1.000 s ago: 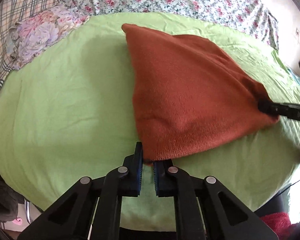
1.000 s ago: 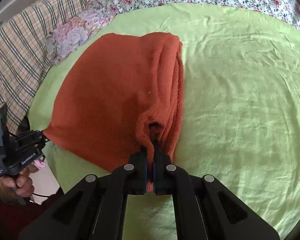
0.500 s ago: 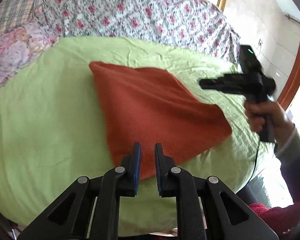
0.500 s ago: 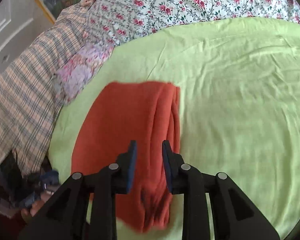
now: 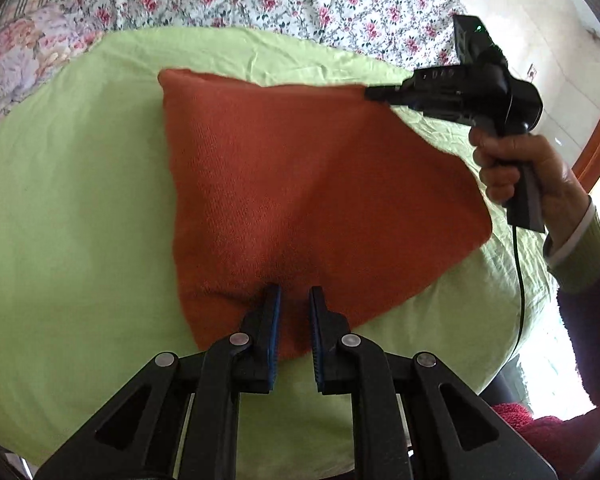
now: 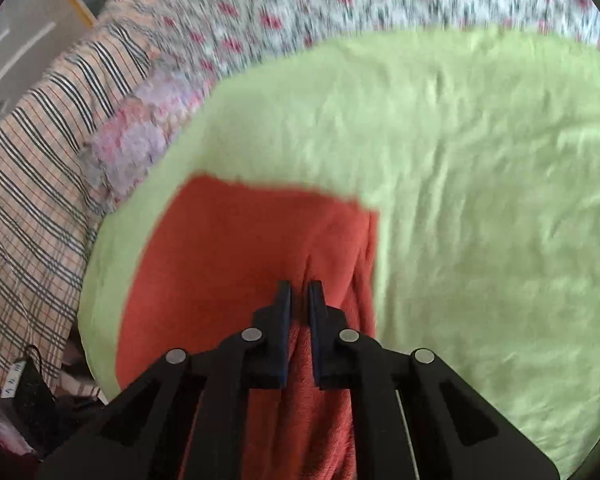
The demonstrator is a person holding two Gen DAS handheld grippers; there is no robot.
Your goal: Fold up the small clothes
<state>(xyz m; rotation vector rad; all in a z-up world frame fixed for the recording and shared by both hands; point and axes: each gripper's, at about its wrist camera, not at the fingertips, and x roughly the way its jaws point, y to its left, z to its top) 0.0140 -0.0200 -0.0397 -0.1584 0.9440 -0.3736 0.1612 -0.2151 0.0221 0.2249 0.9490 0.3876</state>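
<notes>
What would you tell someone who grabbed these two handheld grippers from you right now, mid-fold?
Left gripper: nearly shut, apparently pinching the near edge of the orange cloth, which puckers there.
Right gripper: jaws have just been closing, cloth between them; it holds the far right corner.
The cloth lies on the green sheet and looks already doubled, with a layered edge.
Left to do: probably carry the far corner toward the near edge, release, flatten.
</notes>
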